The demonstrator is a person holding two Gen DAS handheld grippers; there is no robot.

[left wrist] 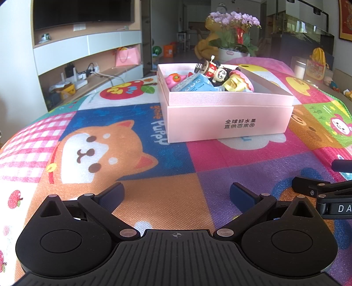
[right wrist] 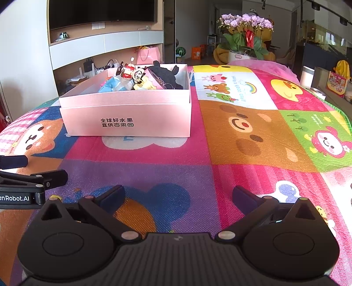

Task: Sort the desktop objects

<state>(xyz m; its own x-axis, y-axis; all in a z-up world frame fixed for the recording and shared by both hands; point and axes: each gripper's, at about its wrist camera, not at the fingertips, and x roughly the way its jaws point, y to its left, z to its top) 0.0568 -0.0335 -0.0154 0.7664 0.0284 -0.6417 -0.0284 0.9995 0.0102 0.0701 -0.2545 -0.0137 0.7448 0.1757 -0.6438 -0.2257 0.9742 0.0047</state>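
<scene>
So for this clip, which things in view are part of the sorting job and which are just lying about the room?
Part of the job:
pink box
toy figure in the box
blue packet in the box
black plush in the box
left gripper, open
right gripper, open

Just lying about:
cartoon mat
orchid pot
pink bag on the shelf
television

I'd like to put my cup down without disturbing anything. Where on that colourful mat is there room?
The mat is bare between the pink box and both open grippers, left and right, and across the bear and duck squares to the box's right. The box itself is crowded with toys.
</scene>
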